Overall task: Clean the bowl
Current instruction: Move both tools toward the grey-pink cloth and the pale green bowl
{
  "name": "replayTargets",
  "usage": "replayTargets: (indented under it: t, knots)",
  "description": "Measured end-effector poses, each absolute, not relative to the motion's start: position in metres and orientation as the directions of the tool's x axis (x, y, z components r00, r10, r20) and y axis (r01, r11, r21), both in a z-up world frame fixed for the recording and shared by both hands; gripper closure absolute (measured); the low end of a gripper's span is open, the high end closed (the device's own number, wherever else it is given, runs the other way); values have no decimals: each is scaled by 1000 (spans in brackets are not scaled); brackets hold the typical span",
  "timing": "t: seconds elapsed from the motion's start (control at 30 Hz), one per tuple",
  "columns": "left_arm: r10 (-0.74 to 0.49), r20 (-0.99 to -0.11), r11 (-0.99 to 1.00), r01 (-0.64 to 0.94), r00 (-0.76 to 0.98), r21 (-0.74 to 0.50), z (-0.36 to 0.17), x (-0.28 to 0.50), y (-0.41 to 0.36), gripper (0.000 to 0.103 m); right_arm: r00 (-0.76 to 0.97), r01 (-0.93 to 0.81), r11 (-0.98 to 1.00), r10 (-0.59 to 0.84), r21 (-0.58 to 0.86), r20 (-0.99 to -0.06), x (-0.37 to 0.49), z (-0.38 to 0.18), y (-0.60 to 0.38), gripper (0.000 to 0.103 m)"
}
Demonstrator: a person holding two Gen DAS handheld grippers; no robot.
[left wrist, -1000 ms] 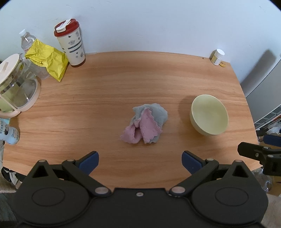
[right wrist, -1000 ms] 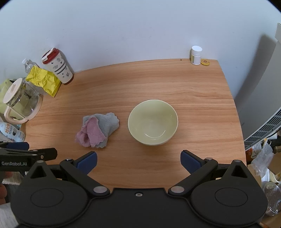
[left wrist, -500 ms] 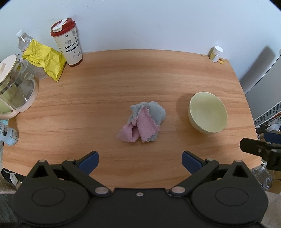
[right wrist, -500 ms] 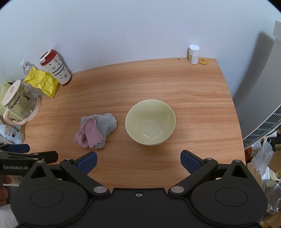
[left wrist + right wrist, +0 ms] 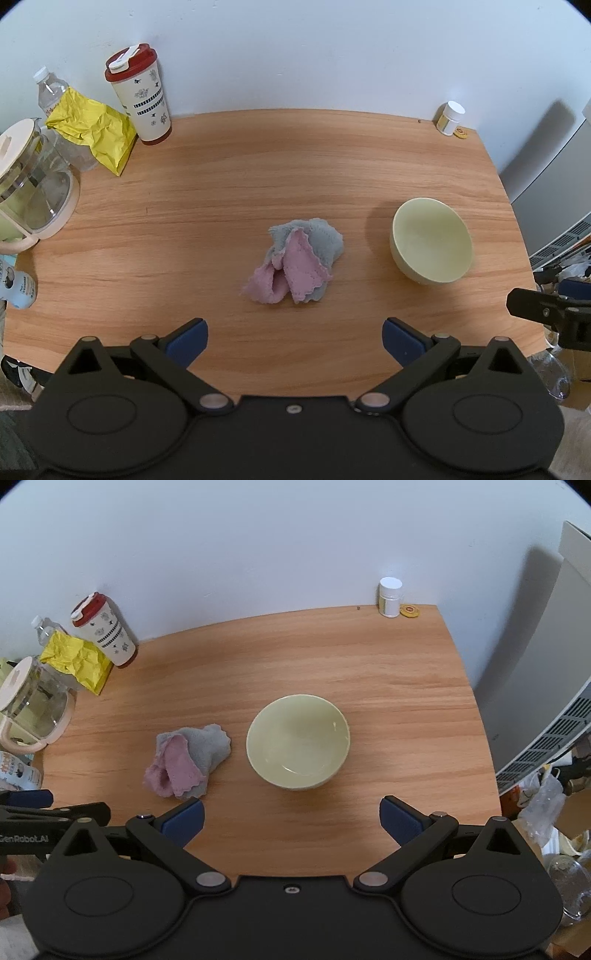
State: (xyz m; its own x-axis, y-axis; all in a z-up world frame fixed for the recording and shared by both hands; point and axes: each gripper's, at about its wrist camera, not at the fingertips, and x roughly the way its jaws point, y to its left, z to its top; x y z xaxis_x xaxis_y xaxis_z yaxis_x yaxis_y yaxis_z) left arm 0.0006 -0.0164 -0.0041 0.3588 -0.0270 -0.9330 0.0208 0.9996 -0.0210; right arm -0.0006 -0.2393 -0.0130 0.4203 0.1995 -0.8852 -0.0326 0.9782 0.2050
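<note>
L gripper (image 5: 293,341): jaws wide apart, empty, above table's near edge, facing cloth (image 5: 295,260).
R gripper (image 5: 291,819): jaws apart, empty, facing bowl (image 5: 298,746).
Bowl: upright mid-table (image 5: 388,686), cloth just beside it on the left.
Progress: prob. not begun; grab cloth, steady bowl, wipe.
Unclear: any dirt in bowl, can't tell.

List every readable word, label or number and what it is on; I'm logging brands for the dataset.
"GenRobot.AI": on the left gripper, seen at the edge of the right wrist view.
Carton at the table's left edge: print too blurred to read.
White pill bottle: label too small.
Patterned tumbler: decoration only, no text.
</note>
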Motion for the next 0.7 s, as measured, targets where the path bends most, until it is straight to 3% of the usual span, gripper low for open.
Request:
replayTargets:
  t: [0.7]
  knots:
    - [-49,-938,999,25,344,-43,-8,6,-9,0,395,-15,979,193,203,-898,5,-13,-244,0]
